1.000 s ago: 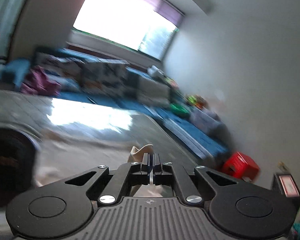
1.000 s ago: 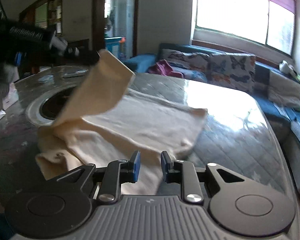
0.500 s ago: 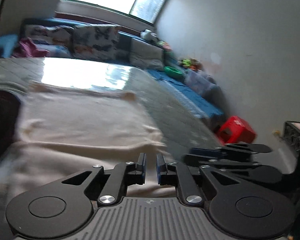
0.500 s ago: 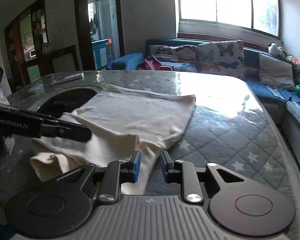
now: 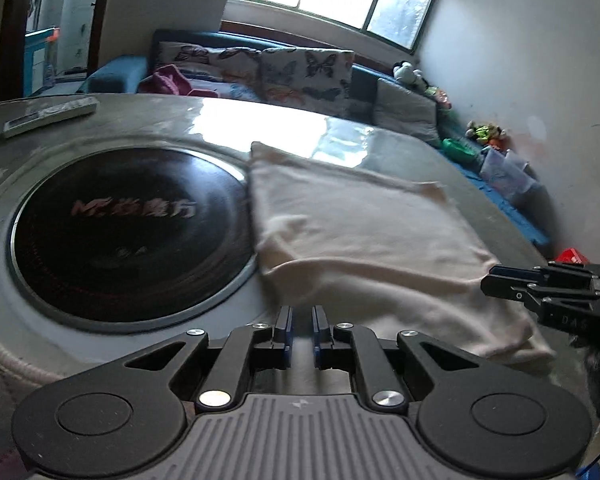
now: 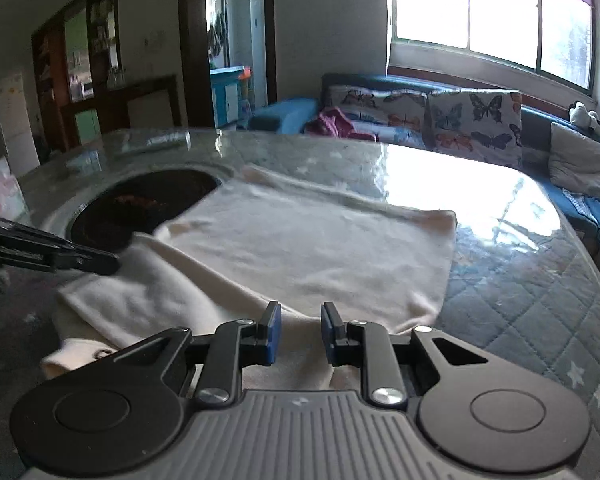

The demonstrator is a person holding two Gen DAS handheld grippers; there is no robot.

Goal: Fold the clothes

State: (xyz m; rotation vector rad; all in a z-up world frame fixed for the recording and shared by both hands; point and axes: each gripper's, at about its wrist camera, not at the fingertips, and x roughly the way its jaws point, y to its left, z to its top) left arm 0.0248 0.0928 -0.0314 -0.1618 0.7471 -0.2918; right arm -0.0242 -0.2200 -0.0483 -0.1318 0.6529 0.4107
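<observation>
Cloth [image 6: 300, 248] lies on the table [image 6: 520, 292], right of the inset cooktop [image 5: 128, 232]; remote [image 5: 50, 116] behind the cooktop; sofa [image 6: 440, 120] behind the table.

left hand-held gripper [image 5: 301, 330]: jaws apart | right hand-held gripper [image 6: 297, 334]: jaws apart

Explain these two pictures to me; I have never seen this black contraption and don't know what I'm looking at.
There is no robot: a person holds a two-finger gripper in each hand, and a fisheye camera on each looks along its fingers. One picture comes from the left gripper, the other from the right gripper. Both are open and hold nothing. On the grey table lies a cream garment, partly folded, beside a round black cooktop. A remote control lies further back. Each gripper also shows at the edge of the other's picture.
</observation>
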